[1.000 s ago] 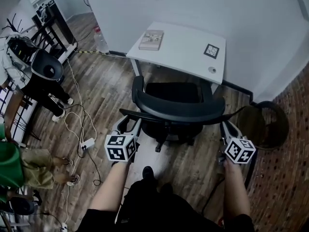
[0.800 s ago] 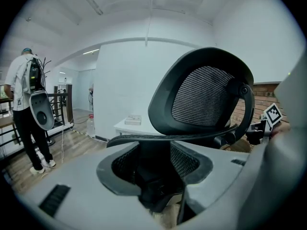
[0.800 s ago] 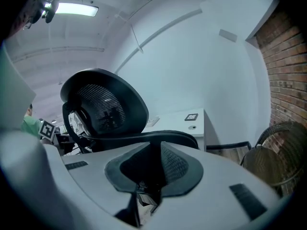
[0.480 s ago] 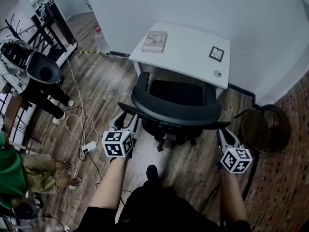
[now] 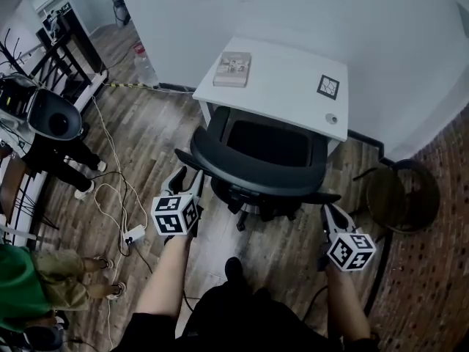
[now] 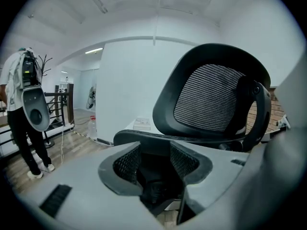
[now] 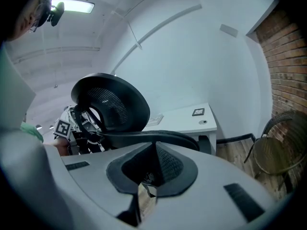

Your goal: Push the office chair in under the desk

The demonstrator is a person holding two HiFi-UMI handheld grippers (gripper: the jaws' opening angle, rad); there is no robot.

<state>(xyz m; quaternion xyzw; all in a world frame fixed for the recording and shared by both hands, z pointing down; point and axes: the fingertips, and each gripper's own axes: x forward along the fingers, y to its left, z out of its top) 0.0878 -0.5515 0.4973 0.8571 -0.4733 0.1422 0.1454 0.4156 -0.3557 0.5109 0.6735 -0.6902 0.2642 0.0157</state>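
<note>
The seat front of the office chair [image 5: 260, 163] is hidden under the desk [image 5: 286, 79]; the left gripper [image 5: 186, 174] is held spread, the right gripper [image 5: 330, 210] is being closed on nothing.

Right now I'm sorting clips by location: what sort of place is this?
Probably an office or lab workroom: a white desk against a plain wall, a black mesh office chair at it, and cables trailing over the wood floor.

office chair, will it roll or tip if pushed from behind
Likely rolls readily: the office chair stands on a splayed base over smooth wood floor. Frame looks stiff and probably fairly heavy. A push high on the backrest might rock it a little.
</note>
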